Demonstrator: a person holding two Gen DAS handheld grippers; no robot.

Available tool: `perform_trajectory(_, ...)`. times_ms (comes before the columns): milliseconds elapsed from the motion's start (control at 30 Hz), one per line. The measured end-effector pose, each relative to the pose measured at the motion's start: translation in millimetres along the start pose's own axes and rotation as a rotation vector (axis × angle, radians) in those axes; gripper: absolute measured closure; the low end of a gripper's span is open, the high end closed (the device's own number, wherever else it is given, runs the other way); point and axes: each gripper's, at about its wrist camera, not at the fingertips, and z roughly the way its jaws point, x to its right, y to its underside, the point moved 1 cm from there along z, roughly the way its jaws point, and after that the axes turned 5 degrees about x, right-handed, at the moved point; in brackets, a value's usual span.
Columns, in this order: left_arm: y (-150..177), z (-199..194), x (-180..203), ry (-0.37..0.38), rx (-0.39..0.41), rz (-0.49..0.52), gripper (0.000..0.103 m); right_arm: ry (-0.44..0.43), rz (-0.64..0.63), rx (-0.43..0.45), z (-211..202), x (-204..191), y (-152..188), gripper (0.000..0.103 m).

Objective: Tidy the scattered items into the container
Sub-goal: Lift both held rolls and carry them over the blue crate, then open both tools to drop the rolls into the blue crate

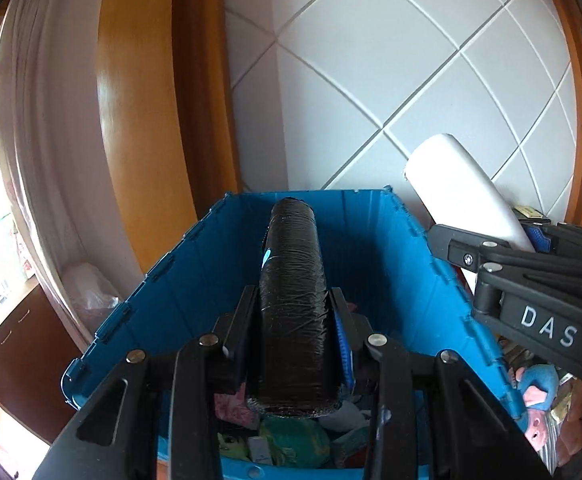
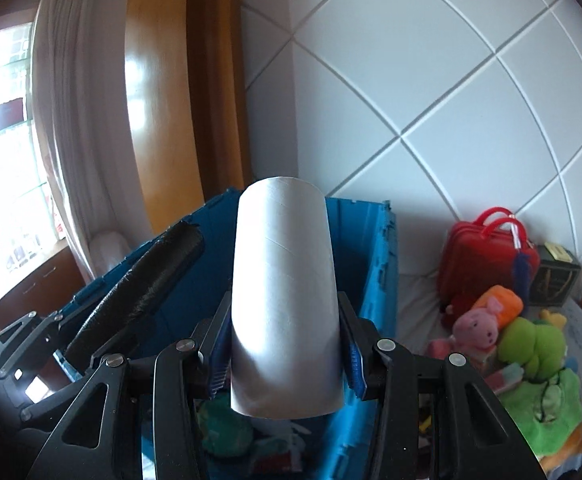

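My left gripper [image 1: 293, 312] is shut on a black plastic-wrapped roll [image 1: 291, 300], held above the open blue crate [image 1: 155, 280]. Several soft items lie on the crate's bottom. My right gripper [image 2: 285, 332] is shut on a white cardboard tube [image 2: 285, 288], also over the blue crate [image 2: 375, 264], near its right side. In the left wrist view the white tube [image 1: 463, 188] and right gripper [image 1: 531, 276] show at the right. The right wrist view has the black roll [image 2: 147, 284] and left gripper [image 2: 71, 344] at the left.
Plush toys, a pink pig [image 2: 477, 328] and a green one [image 2: 535, 344], lie on a pale surface right of the crate with a red case [image 2: 487, 256] and a dark box [image 2: 557, 276]. A tiled wall stands behind; a wooden frame and curtain at left.
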Motion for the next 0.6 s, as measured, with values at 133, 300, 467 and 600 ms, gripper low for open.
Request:
perform_trajectory(133, 4, 29, -30, 0.002, -0.054, -0.021, 0.069, 0.020, -0.014, -0.048, 40, -21, -3, 0.058)
perform_trajectory(300, 10, 50, -52, 0.010, -0.095, -0.046, 0.069, 0.040, -0.024, -0.093, 72, -28, -3, 0.058)
perform_trajectory(467, 12, 58, -61, 0.015, -0.136, -0.059, 0.069, 0.054, -0.031, -0.122, 91, -34, -4, 0.058)
perform_trajectory(600, 13, 65, -68, 0.007, -0.158, -0.068, 0.062, 0.066, -0.045, -0.142, 103, -41, -4, 0.058)
